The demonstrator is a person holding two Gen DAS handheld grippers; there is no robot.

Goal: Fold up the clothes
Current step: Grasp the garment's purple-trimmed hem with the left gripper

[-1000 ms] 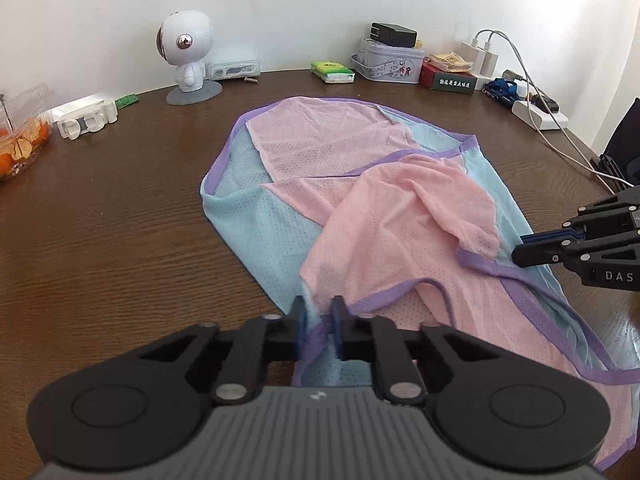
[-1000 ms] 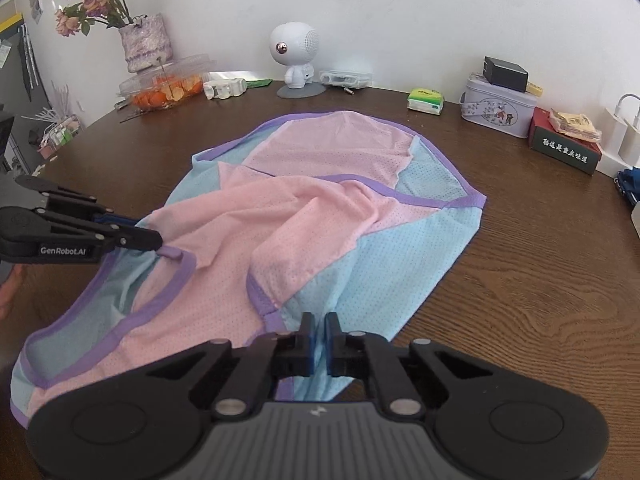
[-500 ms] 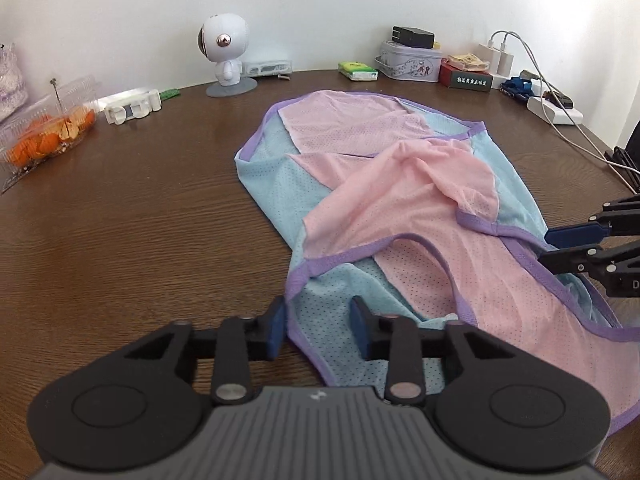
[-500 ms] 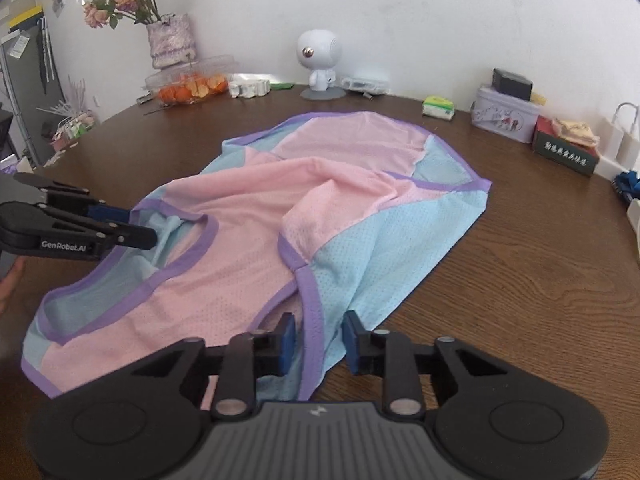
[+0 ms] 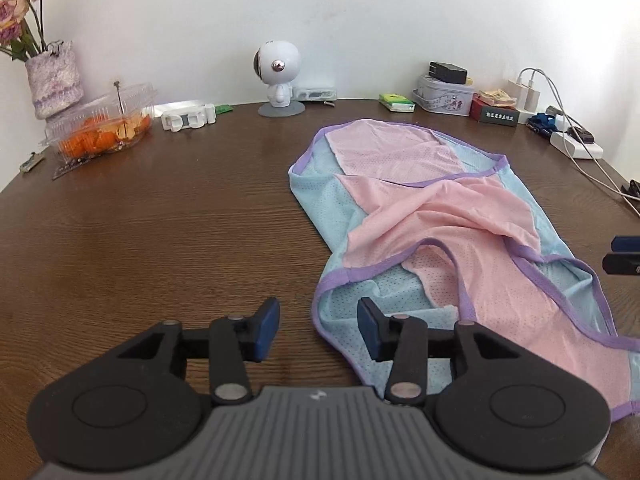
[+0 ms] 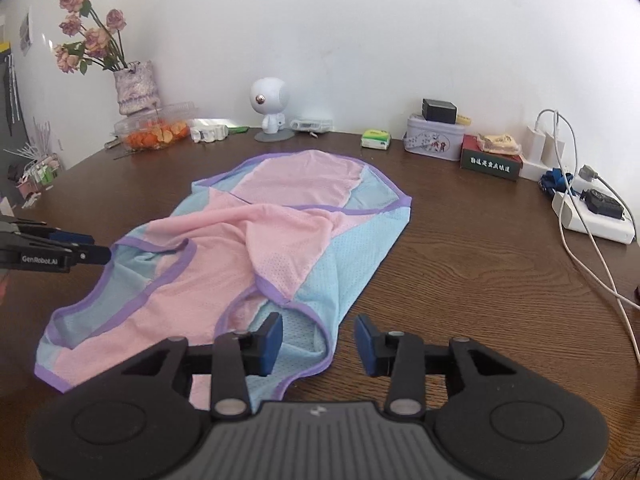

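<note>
Plainly, label by label:
Garment: a pink and light-blue mesh garment (image 6: 256, 248) with purple trim lies loosely spread on the brown wooden worktop (image 5: 160, 232), rumpled in the middle, with a pink fold bunched over the blue panels.
Left gripper: the left gripper (image 5: 318, 330) hovers low at the near edge of the cloth; its jaws stand wide apart and hold nothing. One blue pad is over bare wood, the other over the blue mesh corner.
Right gripper: the right gripper (image 6: 318, 344) sits at the opposite near edge, jaws likewise spread wide and empty. Its left pad is above the blue hem, its right pad above bare wood.
Cross views: the right gripper's tip shows at the right edge of the left wrist view, just beside the cloth; the left gripper appears at the left of the right wrist view, close to the purple trim.
Back of worktop: a white round-headed robot figure (image 5: 278, 76) stands near the wall, with a clear plastic box of orange fruit (image 5: 102, 124) and a vase of dried roses (image 6: 134, 86) to its left.
Right side: a tin (image 6: 434, 140), a dark red box (image 6: 491, 160) and a white power strip (image 6: 592, 220) with cables lie well apart from the garment.
</note>
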